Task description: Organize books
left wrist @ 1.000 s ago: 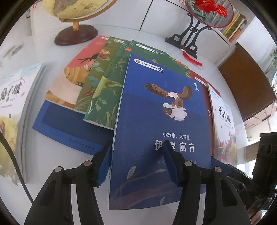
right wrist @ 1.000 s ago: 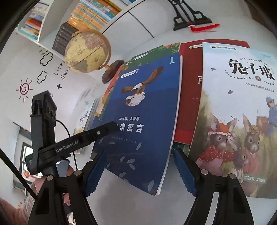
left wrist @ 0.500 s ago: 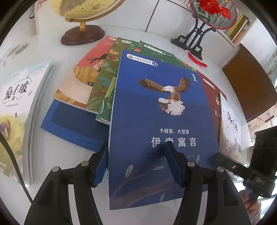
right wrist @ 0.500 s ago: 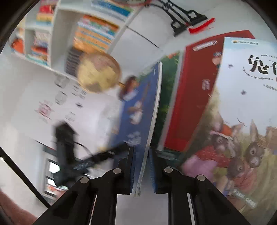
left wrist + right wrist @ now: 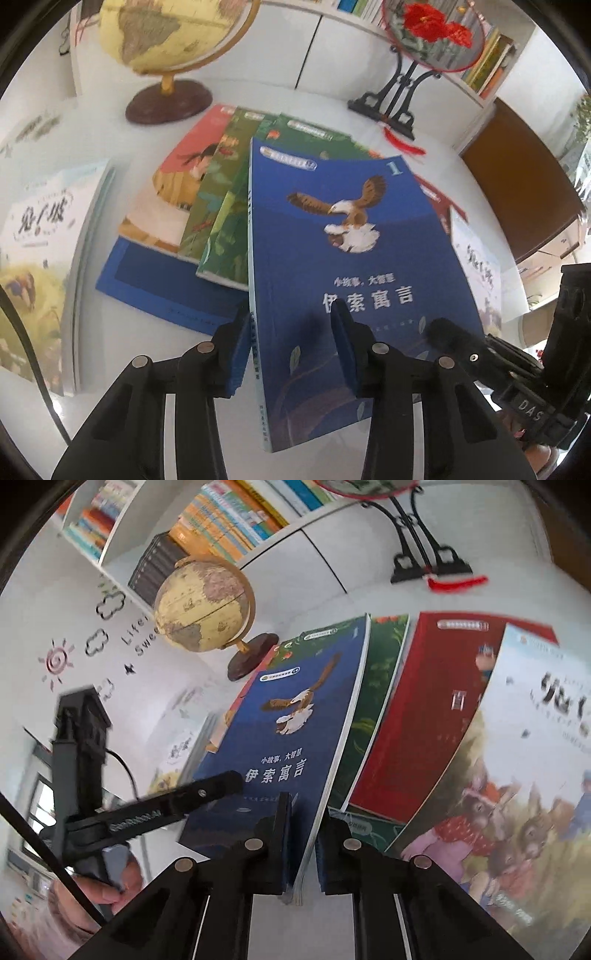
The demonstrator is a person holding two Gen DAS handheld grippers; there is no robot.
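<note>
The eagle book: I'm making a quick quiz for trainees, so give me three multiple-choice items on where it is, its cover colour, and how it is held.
1. The globe stands: A) behind the spread books B) on the eagle book C) on the floor.
2. The eagle book has a cover that is: A) red B) blue C) white.
3. The right gripper is: A) wide open B) out of view C) shut on the eagle book.

A: its base sits past the books.
B: blue around the eagle.
C: both pads pinch its page edge.

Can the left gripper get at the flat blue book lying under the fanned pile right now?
Probably not. The left gripper straddles the spine of the raised dark blue eagle-cover book, which the right gripper clamps; the flat blue book is pinned under the pile.
</note>
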